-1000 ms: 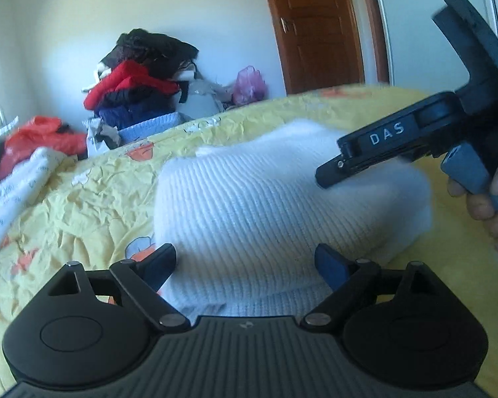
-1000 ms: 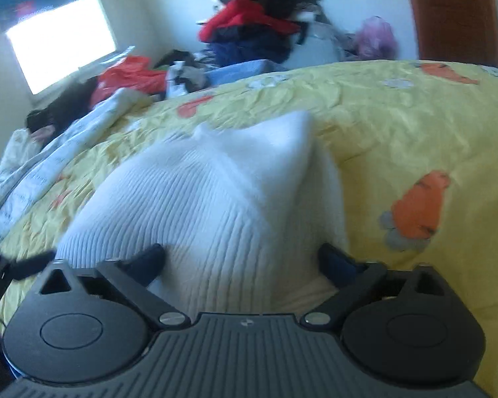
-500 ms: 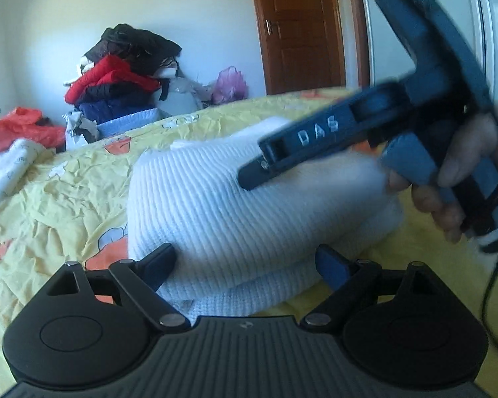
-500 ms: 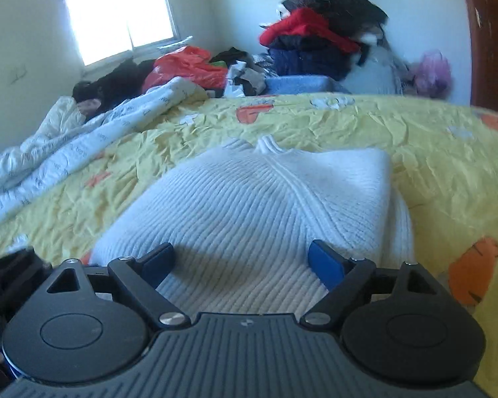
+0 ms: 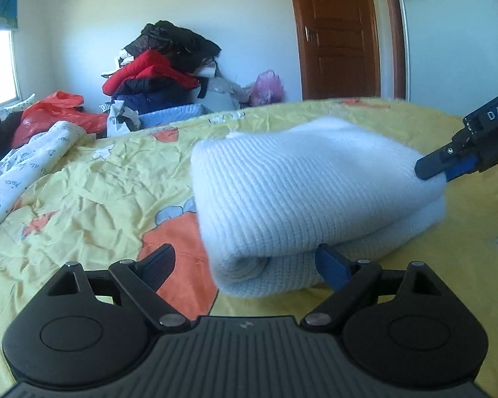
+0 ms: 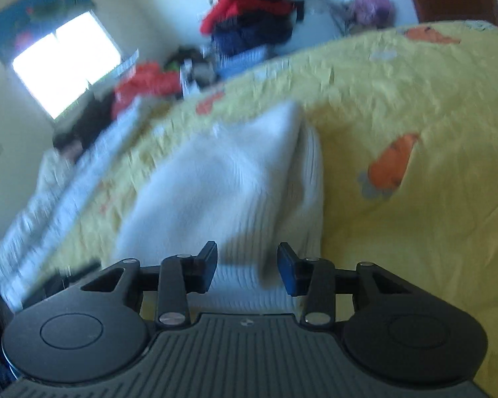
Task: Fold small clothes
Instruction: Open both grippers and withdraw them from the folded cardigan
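From the left wrist camera, the white knit garment (image 5: 308,192) lies folded over on itself on the yellow bedspread (image 5: 93,199), its rolled fold edge facing the lens and a second layer showing underneath. The left gripper (image 5: 245,265) stands wide, one finger out over bare sheet and the blue-padded one just beside the lower layer of the knit; nothing is pinched between them. At the far right corner of the bundle the right gripper (image 5: 430,170) shows, its tips against the top layer of fabric. Behind the bed sits a heap of clothes (image 5: 162,66) against the wall, and a brown door (image 5: 335,33) further right.

From the right wrist camera, which is smeared by motion, the same knit (image 6: 222,185) runs away from the lens with its upper flap lifted into a ridge. The right gripper (image 6: 247,267) has its jaws closing, now narrow, with a peak of the white fabric between them; whether the pads already bite I cannot tell through the blur.

It looks to me like a fold is in hand, the right claw taking the corner. Next it would need a sure pinch on that corner, and the left claw should close on its own edge so both sides carry over evenly
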A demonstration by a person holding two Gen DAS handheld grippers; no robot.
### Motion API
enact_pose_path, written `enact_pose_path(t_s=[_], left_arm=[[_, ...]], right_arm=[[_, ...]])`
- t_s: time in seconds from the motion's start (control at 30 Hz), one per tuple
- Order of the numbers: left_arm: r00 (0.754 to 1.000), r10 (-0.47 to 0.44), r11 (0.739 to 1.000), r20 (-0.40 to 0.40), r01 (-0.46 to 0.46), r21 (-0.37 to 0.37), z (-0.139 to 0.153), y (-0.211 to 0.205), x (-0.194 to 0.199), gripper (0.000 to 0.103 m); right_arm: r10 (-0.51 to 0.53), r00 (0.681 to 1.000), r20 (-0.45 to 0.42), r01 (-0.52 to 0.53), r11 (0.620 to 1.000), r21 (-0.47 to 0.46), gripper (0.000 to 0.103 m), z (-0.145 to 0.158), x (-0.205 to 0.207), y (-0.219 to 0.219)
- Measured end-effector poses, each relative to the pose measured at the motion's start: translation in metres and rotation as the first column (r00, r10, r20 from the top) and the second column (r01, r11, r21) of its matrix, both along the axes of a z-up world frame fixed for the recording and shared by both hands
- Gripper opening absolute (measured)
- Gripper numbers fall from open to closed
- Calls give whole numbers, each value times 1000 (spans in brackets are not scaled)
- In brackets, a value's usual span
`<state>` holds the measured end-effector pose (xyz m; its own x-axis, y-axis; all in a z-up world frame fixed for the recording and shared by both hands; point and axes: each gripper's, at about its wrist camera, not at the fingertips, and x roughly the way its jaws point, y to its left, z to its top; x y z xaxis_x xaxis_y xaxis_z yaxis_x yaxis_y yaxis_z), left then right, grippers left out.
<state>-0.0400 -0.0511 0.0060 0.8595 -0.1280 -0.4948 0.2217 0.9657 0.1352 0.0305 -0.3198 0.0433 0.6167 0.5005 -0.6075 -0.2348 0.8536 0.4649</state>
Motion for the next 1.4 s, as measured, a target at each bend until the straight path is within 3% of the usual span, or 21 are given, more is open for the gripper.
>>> enact_pose_path(t_s=[0.03,0.1,0.13,0.2,0.33,0.43,0.53,0.57,0.7,0.73,0.77,0.83,0.93,1.07,1.13,1.23,1.33,1.4], left_arm=[[1000,-1,1000,1,1,6,-2,-3,2,90],[1000,-13,1000,-3,13,1,-1,-6,7,59],[1000,-7,1000,-14,7,0,0,-7,10,51],[1000,-6,1000,-13,6,-6,3,-7,9,50],[1000,-15,1000,-14,15,-17,1,-2,6,33],[999,1,1000,-40,-2,-22,-6,-1,13,32],[999,1,1000,-42,-2,-27,-2,1,10,33],[999,-2,1000,-42,1,-28,1,2,8,34],[998,5,997,-60,-9,-73,17,14,-7,39],[998,9,994,-61,-16,-110,21,17,-11,46],[998,16,988,-67,-26,-150,23,18,-13,64],[997,23,972,-74,-39,-232,23,16,-14,86],[997,26,973,-72,-42,-226,14,0,-10,87],[984,82,989,-159,-99,-107,-5,-17,3,87],[977,95,990,-192,-113,-86,-6,-15,6,87],[983,123,991,-136,-129,-35,6,-14,1,87],[988,123,992,-90,-124,1,16,-16,1,92],[990,121,992,-78,-124,-36,18,-15,0,93]], right_arm=[[3,1000,0,-3,1000,-7,44,-5,0,3],[10,999,30,-10,1000,-5,36,-8,-3,8],[26,999,46,-25,1000,-16,19,-7,-3,10],[69,995,72,-64,996,-60,15,0,-4,13],[71,991,117,-59,993,-102,12,22,3,-3],[106,993,60,-93,978,-184,12,-1,15,4],[86,993,82,-73,986,-149,16,1,8,7],[64,995,80,-54,991,-121,30,3,6,5],[-12,993,119,24,995,-98,51,19,-26,-2],[-20,990,137,31,996,-79,61,22,-37,-3],[-19,990,142,27,998,-56,75,23,-48,-2],[1,991,136,8,998,-70,93,17,-61,7],[3,989,148,28,977,-211,94,2,-68,32],[-60,991,121,97,939,-331,99,-19,-64,54],[-95,991,99,127,906,-404,100,-30,-62,62],[-127,989,81,150,862,-484,103,-42,-63,67],[-152,985,87,175,861,-477,103,-47,-69,65],[-165,982,90,187,860,-474,103,-48,-69,66]])
